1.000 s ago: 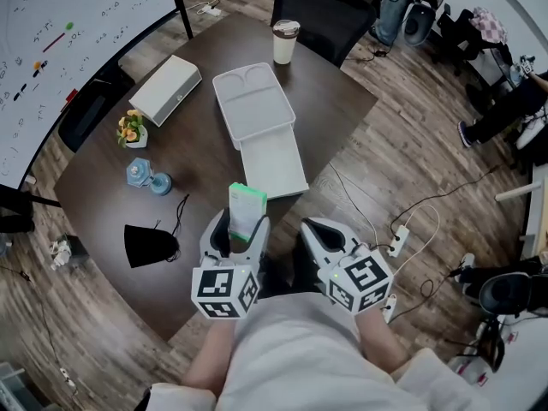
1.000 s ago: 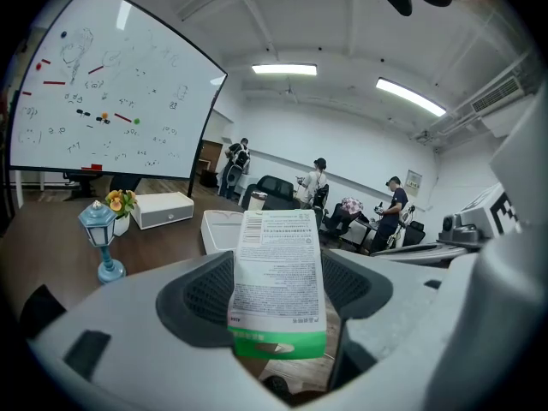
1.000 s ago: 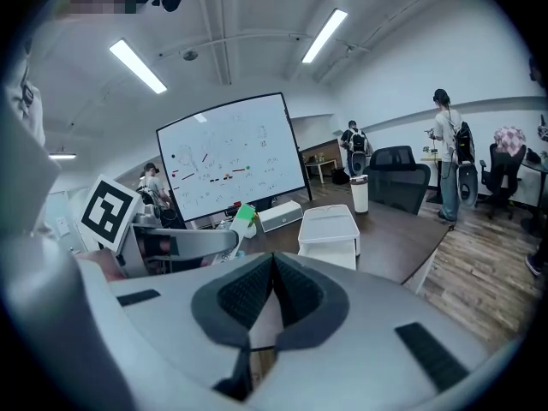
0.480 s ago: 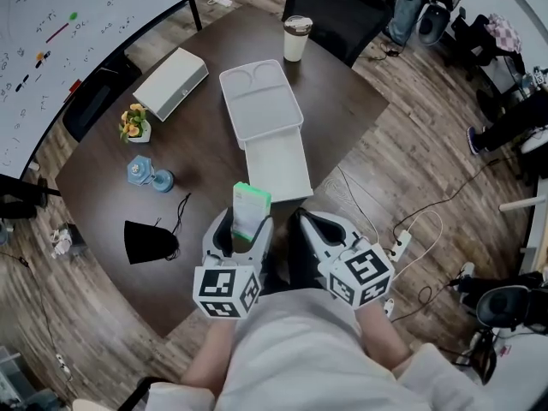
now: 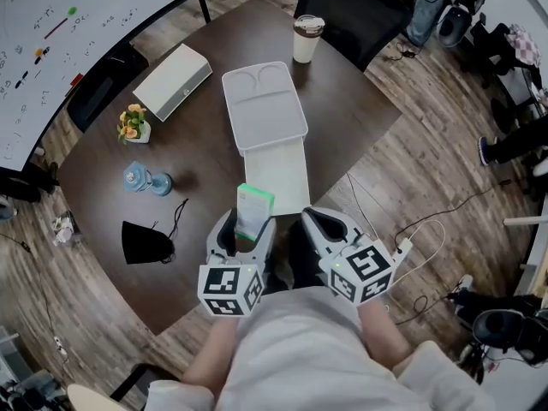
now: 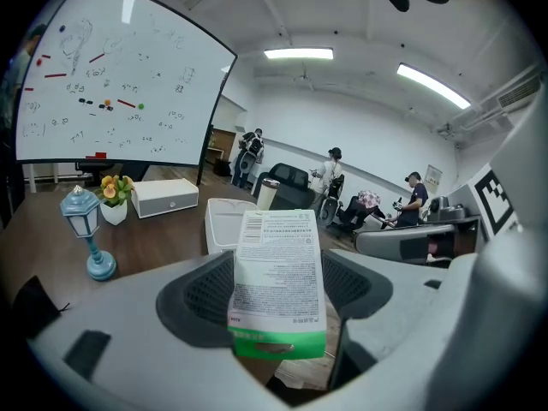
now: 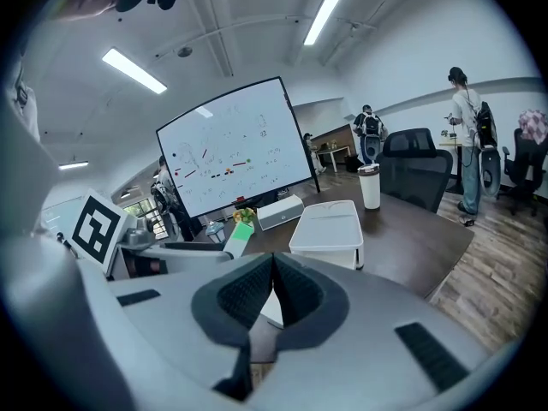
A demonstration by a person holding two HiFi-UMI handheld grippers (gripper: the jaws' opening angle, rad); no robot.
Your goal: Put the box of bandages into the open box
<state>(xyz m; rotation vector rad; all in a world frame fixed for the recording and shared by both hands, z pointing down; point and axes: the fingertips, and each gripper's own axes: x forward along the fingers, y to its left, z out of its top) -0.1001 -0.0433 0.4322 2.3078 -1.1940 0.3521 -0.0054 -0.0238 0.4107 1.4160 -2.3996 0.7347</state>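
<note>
My left gripper (image 5: pixel 247 231) is shut on the box of bandages (image 5: pixel 253 212), a white carton with green ends that stands upright between its jaws (image 6: pixel 276 289). It hangs over the table's near edge, just short of the open white box (image 5: pixel 272 175), whose lid (image 5: pixel 264 101) lies flipped back beyond the base. The open box (image 6: pixel 224 221) shows behind the carton in the left gripper view. My right gripper (image 5: pixel 310 228) is beside the left one, shut with nothing in it; in the right gripper view its pads (image 7: pixel 272 291) meet, with the open box (image 7: pixel 330 228) ahead.
On the dark table (image 5: pixel 360 110) stand a paper coffee cup (image 5: pixel 307 38), a closed white case (image 5: pixel 173 80), a small flower pot (image 5: pixel 133 125), a blue lantern figure (image 5: pixel 140 178) and a black pouch (image 5: pixel 143 241). A whiteboard (image 5: pixel 60 32) stands left; cables (image 5: pixel 411 229) lie on the floor.
Both grippers have crept slightly forward toward the open box, the left one still holding the bandage carton upright. The head view has shifted a little.
</note>
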